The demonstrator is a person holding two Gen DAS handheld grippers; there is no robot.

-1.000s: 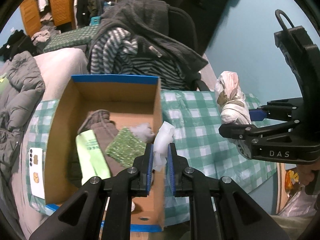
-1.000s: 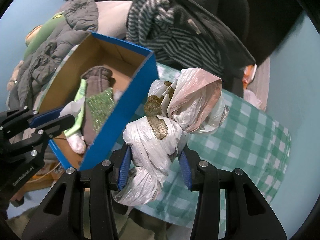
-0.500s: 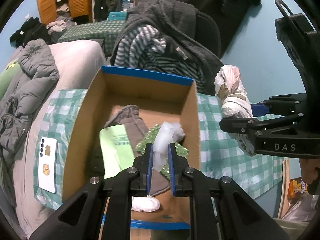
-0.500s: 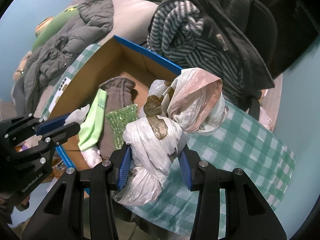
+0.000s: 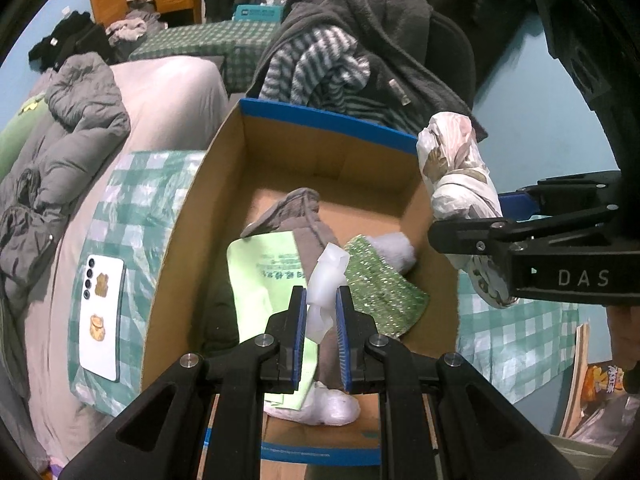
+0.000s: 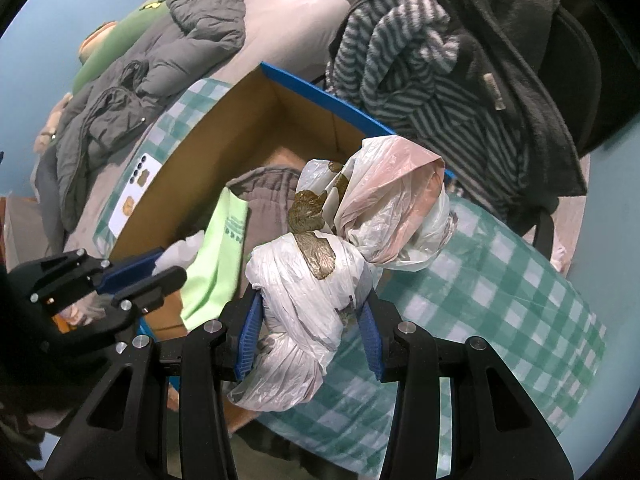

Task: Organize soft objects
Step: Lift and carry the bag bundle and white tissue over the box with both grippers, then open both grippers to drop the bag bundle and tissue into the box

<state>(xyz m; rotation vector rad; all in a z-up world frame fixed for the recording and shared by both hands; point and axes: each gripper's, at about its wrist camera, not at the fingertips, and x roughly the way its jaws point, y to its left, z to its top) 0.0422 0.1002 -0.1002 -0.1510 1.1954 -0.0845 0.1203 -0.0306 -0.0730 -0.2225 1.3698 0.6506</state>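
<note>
Plastic is the trouble here: both loads are thin, slippery film. The left claw (image 5: 321, 320) is pinched narrow on a small twist of translucent white plastic wrap (image 5: 326, 280), held above the inside of the cardboard box (image 5: 192, 216). The wrap looks light enough that, on release, it could cling to a pad instead of dropping.

The right claw (image 6: 310, 320) is clamped around a knotted plastic bag bundle (image 6: 320, 276), white below and pink at the top, with brown printed patches. It hangs beyond the box's right wall, over the green checked tabletop (image 6: 500, 280), not yet above the opening. Its loose tail droops under the claw and its top bulges ahead of it. If carried across low, I judge either end could catch the blue-edged rim and tip the box or drag the bundle out of the grip. The two claws are also close together, so crossing paths could make them collide.

Below the left claw, the box holds:
- a grey-brown cloth (image 5: 300, 216)
- a pale green printed bag (image 5: 264, 280) over the cloth
- a green glittery piece (image 5: 380, 280) to the right
- a fluffy white tuft (image 5: 394, 246) beyond it
- a white plastic lump (image 5: 320, 408) at the near wall

Left of the box lies a white phone (image 5: 100, 316).
</note>
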